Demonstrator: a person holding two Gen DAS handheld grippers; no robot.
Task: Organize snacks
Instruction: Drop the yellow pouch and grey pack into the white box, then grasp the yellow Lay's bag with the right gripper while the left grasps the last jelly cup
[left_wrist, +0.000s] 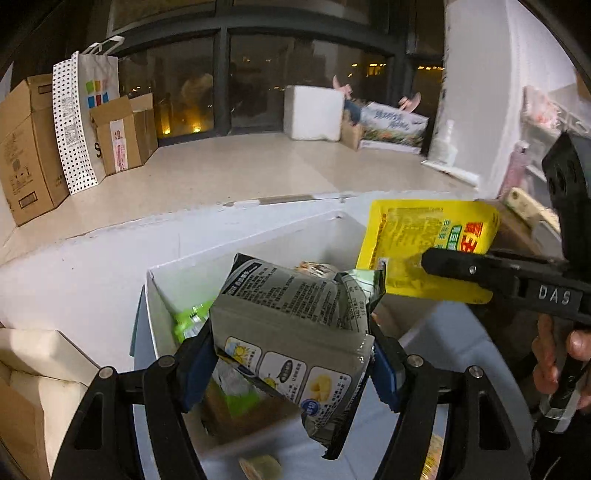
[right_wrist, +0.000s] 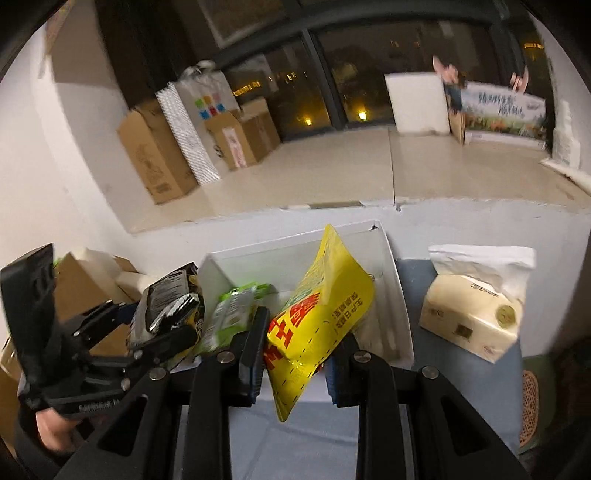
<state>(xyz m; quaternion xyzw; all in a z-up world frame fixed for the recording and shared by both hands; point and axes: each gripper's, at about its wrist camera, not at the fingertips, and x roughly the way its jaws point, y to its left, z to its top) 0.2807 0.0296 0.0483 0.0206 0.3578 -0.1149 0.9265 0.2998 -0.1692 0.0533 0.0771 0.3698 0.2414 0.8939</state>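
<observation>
My left gripper (left_wrist: 291, 373) is shut on a puffy grey snack bag (left_wrist: 295, 325), held above the white open box (left_wrist: 159, 288). From the right wrist view that grey snack bag (right_wrist: 166, 302) and the left gripper (right_wrist: 155, 325) hang at the box's left side. A flat yellow snack pouch (right_wrist: 317, 321) is pinched between the pads of my right gripper (right_wrist: 295, 358), over the white box (right_wrist: 391, 266). The left wrist view has the yellow pouch (left_wrist: 424, 243) and the right gripper (left_wrist: 432, 258) at the right. Green packets (right_wrist: 232, 314) lie inside the box.
A cream tissue pack (right_wrist: 472, 317) sits on the blue-grey table (right_wrist: 417, 280) to the right of the box. Cardboard boxes (left_wrist: 29, 147) and a spotted paper bag (left_wrist: 74, 122) line the far left wall. A white foam box (left_wrist: 314, 110) stands by the dark window.
</observation>
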